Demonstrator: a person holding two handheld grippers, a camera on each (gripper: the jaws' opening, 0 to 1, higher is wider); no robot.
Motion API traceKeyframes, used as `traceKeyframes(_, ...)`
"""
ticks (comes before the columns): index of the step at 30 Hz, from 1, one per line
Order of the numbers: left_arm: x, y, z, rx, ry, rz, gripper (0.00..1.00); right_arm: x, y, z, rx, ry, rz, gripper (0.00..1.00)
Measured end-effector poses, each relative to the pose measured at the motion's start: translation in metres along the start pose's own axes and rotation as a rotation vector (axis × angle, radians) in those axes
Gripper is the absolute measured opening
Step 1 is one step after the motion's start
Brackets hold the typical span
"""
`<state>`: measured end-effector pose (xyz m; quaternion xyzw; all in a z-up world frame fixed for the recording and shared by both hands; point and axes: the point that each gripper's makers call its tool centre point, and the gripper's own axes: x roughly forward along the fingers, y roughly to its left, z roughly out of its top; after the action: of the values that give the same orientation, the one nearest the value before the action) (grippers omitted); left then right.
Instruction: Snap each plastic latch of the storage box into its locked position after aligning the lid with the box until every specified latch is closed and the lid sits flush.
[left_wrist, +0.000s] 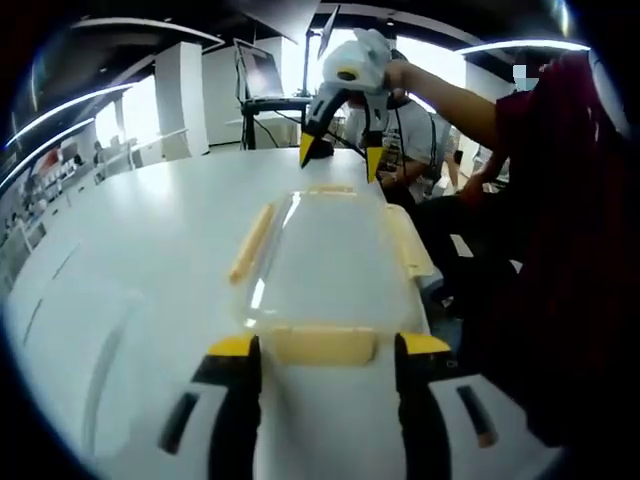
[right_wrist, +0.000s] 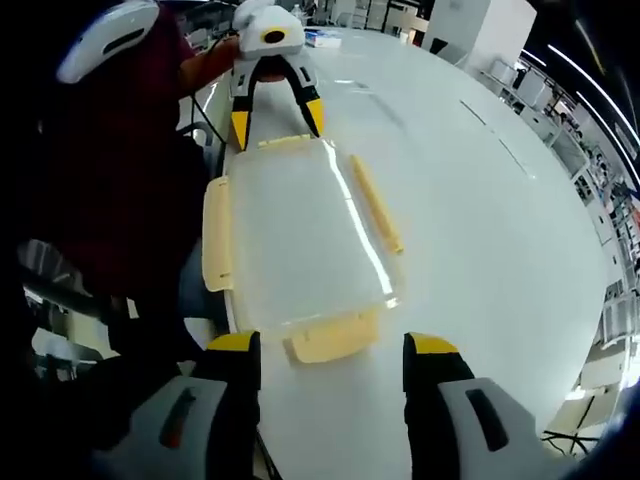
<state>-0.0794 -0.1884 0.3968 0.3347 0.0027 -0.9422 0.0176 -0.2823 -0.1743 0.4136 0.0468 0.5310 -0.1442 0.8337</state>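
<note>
A clear plastic storage box with its transparent lid on is lying at the edge of a long white surface, right in front of the person working on it. Pale yellow latches run along all four sides of the box. The person is holding one gripper at each short end, probably so both end latches can be pressed while the box is kept from sliding.

The left gripper is sitting with its yellow-tipped jaws apart, straddling the near end latch, not clamped on it. The right gripper is likewise spread open, its jaws either side of the opposite end latch, which is tilting outward and looks not yet snapped down. The long side latch facing the middle of the surface and the one at the person's edge are also looking splayed away from the box, so I judge most of the latching is left to do.

The person's dark red sleeve is reaching in close beside the box. Beyond the far edge, a monitor on a stand and white pillars are standing well apart; nothing is blocking the latches.
</note>
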Motion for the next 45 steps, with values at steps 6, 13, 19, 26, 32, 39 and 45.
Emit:
traceKeyframes(6, -0.001, -0.001, 0.002, 0.005, 0.002, 0.005, 0.53, 0.002, -0.001, 0.000, -0.004, 0.008, 0.005, 0.57)
traceKeyframes(13, 0.000, -0.004, 0.004, 0.029, 0.006, -0.001, 0.52, 0.007, -0.005, 0.000, -0.041, 0.026, 0.008, 0.56)
traceKeyframes(19, -0.002, -0.005, 0.003, 0.028, 0.010, -0.002, 0.52, 0.012, 0.000, -0.003, -0.138, 0.065, 0.055, 0.53)
traceKeyframes(26, 0.000, -0.007, 0.003, 0.027, 0.014, -0.002, 0.52, 0.016, 0.000, -0.006, -0.168, 0.080, 0.082, 0.50)
traceKeyframes(32, 0.000, -0.007, 0.003, 0.027, 0.017, -0.003, 0.52, 0.018, 0.000, -0.011, -0.189, 0.112, 0.104, 0.47)
traceKeyframes(39, 0.002, -0.005, 0.003, 0.031, 0.024, -0.006, 0.52, 0.022, 0.000, -0.010, -0.205, 0.128, 0.117, 0.46)
traceKeyframes(45, 0.002, -0.008, 0.003, 0.032, 0.026, -0.011, 0.52, 0.026, 0.001, -0.011, -0.232, 0.160, 0.120, 0.44)
